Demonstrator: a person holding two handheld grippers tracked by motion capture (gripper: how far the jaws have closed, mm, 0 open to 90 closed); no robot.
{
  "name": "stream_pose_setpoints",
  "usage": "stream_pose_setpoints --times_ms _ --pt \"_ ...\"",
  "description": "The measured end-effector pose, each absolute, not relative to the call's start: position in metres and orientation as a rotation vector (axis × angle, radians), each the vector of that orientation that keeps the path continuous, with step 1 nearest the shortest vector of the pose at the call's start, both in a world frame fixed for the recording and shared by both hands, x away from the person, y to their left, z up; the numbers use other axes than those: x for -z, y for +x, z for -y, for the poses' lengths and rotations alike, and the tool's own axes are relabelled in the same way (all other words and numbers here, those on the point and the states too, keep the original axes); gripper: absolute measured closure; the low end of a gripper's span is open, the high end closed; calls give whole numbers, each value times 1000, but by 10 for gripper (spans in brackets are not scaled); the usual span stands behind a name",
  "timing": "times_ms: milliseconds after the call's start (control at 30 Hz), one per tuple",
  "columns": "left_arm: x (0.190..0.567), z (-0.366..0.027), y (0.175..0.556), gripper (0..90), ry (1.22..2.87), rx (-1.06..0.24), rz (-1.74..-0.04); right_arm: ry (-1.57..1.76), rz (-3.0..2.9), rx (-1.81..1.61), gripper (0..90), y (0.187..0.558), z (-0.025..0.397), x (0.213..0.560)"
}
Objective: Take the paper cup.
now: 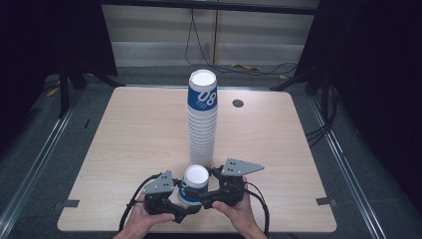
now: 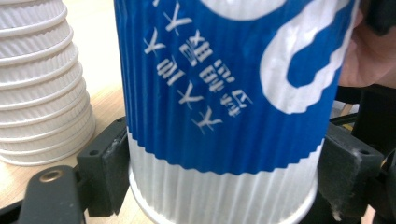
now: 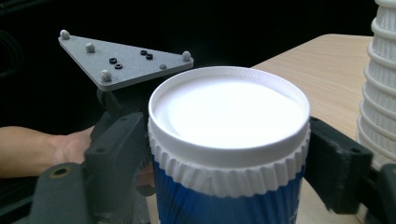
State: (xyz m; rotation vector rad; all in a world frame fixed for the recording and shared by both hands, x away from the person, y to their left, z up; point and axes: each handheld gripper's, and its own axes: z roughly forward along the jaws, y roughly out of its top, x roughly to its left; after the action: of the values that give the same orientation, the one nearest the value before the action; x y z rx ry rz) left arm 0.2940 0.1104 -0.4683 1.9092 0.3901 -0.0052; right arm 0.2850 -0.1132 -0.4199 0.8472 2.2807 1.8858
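Both grippers had the upside-down blue cup (image 1: 194, 185) pinched: left gripper (image 1: 185, 211) low near its rim, right gripper (image 1: 206, 199) up by its base, jaws snug on the sides. Looked mid-separation of nested cups; next needs pulling apart, beside the stack (image 1: 202, 119).

The single cup (image 3: 229, 154) looks like ribbed, corrugated paper, matt blue and white, as does the tall stack of cups (image 1: 202, 119). The table (image 1: 124, 149) is pale wood-grain laminate, smooth and matt. The jaws are scuffed matt black plastic, the plate (image 3: 122, 59) grainy grey.
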Motion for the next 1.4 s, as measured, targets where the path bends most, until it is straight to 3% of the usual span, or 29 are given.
stream_pose_setpoints --times_ms 167,1400 --pt "469 -110 295 171 1927 18 -397 879 -2269 -1884 141 286 116 420" --pt "455 -141 307 176 2094 -19 -477 867 -2399 -1749 149 289 132 427"
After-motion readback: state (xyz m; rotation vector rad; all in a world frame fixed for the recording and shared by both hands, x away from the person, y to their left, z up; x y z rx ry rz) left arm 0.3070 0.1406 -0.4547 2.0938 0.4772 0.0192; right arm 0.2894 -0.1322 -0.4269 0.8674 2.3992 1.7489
